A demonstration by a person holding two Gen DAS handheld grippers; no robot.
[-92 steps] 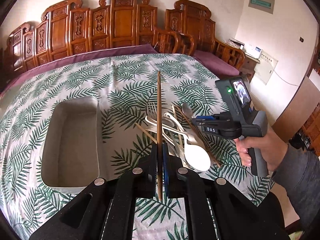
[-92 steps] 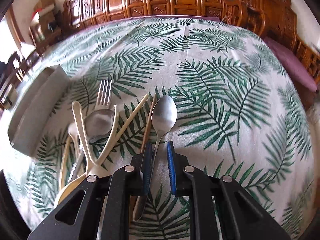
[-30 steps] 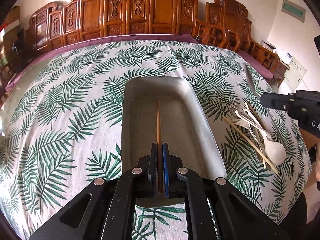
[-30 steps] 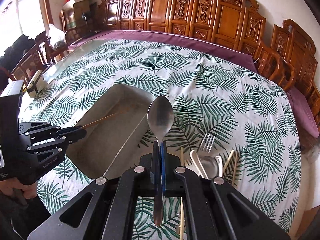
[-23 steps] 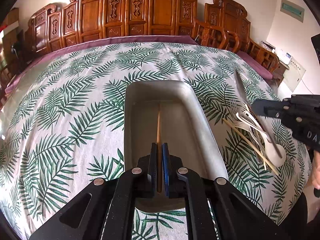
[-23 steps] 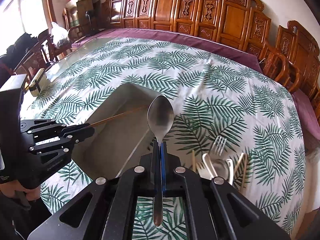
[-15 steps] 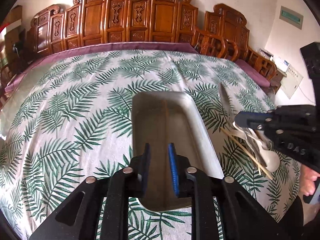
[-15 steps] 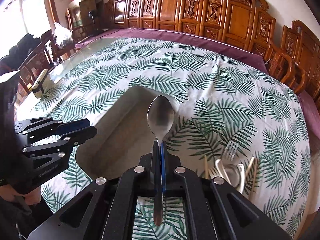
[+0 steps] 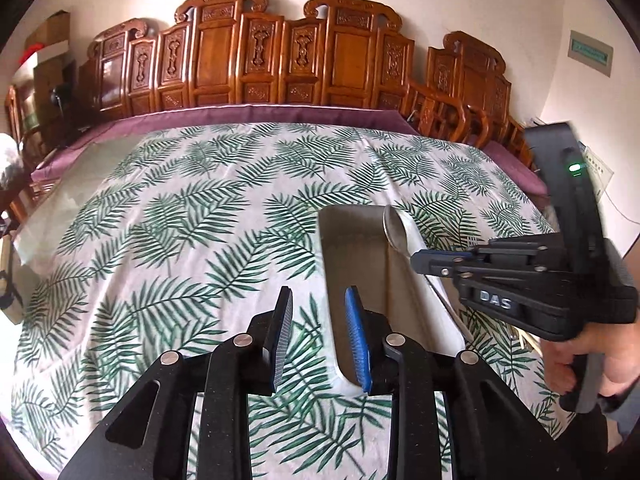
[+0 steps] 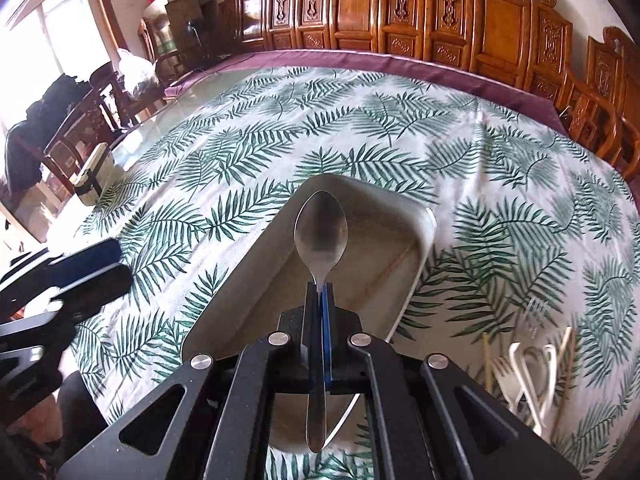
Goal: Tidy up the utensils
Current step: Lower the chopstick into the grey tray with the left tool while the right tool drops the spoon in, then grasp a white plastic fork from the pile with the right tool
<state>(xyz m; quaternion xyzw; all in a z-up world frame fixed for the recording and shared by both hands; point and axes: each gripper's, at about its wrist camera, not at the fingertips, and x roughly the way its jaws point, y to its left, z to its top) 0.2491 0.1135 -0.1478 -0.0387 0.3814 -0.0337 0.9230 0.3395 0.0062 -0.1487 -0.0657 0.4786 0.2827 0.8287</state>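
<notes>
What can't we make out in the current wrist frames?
- Tray near end: right wrist view, hidden behind the right gripper and its metal spoon.
- Chopstick in the tray: only a faint line in the right view; not discernible in the left view.
- Utensil pile: right view, blurred and tangled at the edge, so no count; left view, hidden behind the right gripper.
- Left gripper, jaws opening, nothing between them: blurred in the right view.

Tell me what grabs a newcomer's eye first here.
The metal spoon clamped in the right gripper, poised over the grey tray mid-table. Then the left gripper, its jaws opening with nothing between them, beside the tray. Behind both, the palm-leaf cloth and a row of carved chairs.
</notes>
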